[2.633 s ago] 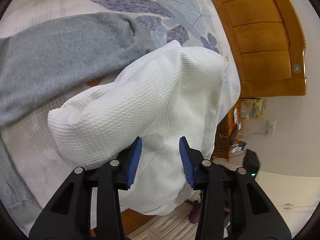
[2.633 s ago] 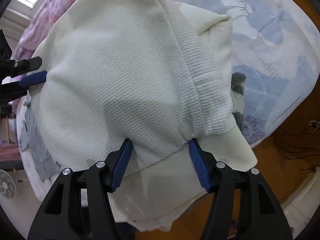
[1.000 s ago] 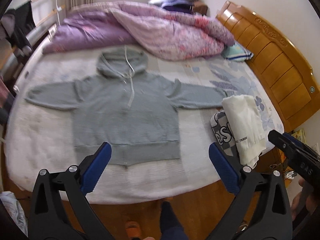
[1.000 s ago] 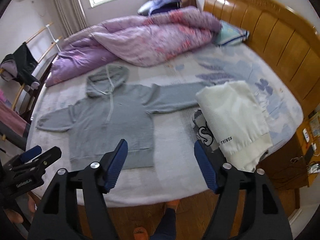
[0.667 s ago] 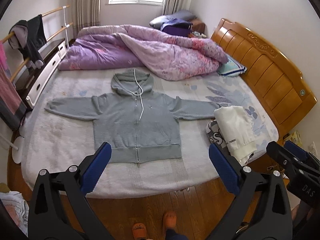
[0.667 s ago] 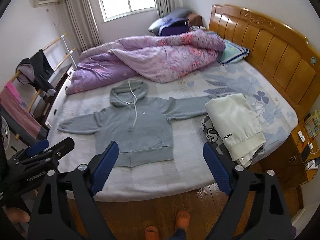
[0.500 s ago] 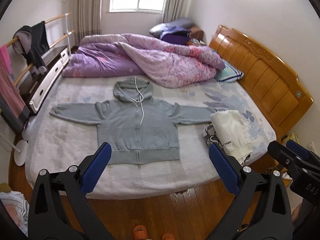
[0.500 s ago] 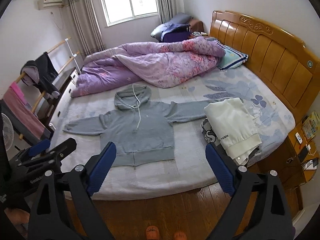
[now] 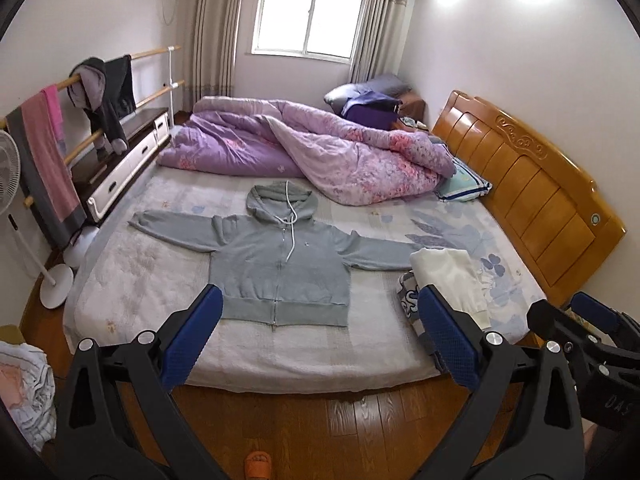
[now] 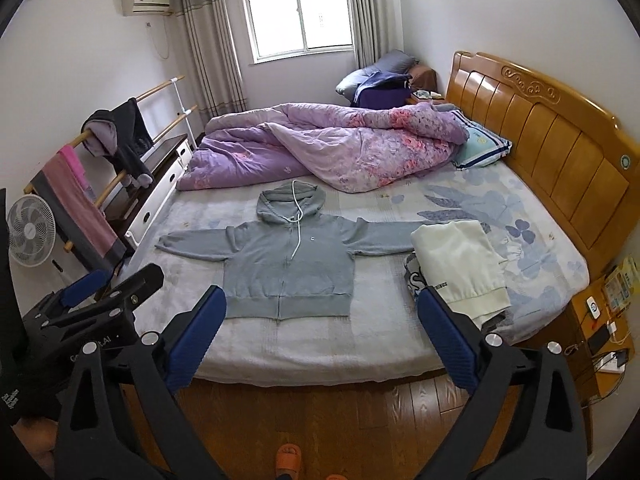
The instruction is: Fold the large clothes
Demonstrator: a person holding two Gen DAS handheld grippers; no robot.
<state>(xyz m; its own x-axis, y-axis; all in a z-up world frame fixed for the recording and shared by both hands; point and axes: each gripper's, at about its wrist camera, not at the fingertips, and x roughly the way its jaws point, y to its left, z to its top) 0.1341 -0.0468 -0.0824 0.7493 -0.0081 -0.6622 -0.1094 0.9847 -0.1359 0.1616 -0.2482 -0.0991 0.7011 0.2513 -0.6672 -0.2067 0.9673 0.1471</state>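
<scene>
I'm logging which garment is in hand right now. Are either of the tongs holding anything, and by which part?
Nothing is held. The left tongs and right tongs stand wide open and empty, back from the bed; the grey hoodie lies flat, untouched.

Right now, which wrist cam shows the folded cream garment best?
Right wrist: the folded cream garment shows nearly whole on the bed's right side, printed band included. In the left wrist view the left gripper's right finger covers its near end.
</scene>
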